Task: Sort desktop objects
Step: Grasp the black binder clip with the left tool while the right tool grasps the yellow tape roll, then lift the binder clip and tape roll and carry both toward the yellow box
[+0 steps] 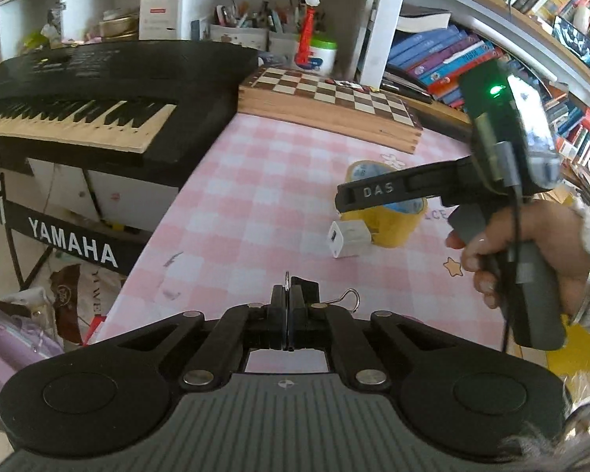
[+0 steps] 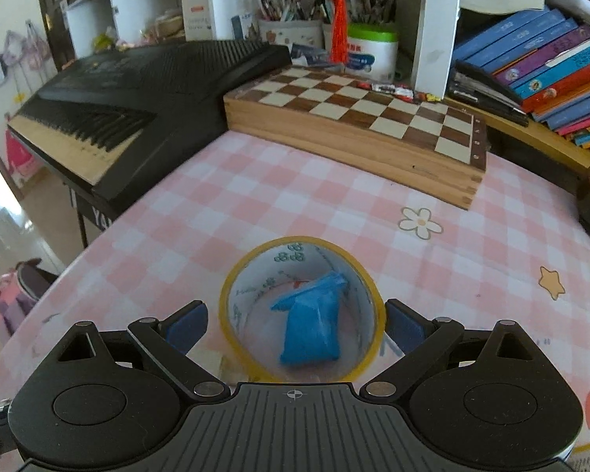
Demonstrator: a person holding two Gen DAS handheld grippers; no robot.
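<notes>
My left gripper [image 1: 289, 299] is shut on a black binder clip [image 1: 308, 285], whose wire handle sticks out to the right, above the pink checked tablecloth [image 1: 255, 196]. A white charger cube [image 1: 348, 238] lies beside a yellow cup [image 1: 393, 232]. A hand holds my right gripper [image 1: 342, 200] just over that cup. In the right wrist view the right gripper [image 2: 295, 326] is open, its blue pads [image 2: 185, 326] on either side of the yellow cup [image 2: 232, 338]. A crumpled blue piece [image 2: 314, 322] lies inside the cup.
A wooden chessboard box [image 2: 354, 129] lies at the back of the table, and a black Yamaha keyboard [image 1: 78, 110] runs along the left edge. Stacked books [image 2: 550, 67] fill the right. Pen holders [image 2: 291, 27] and a green-lidded tub [image 2: 373, 51] stand behind. The floor left of the table holds bags.
</notes>
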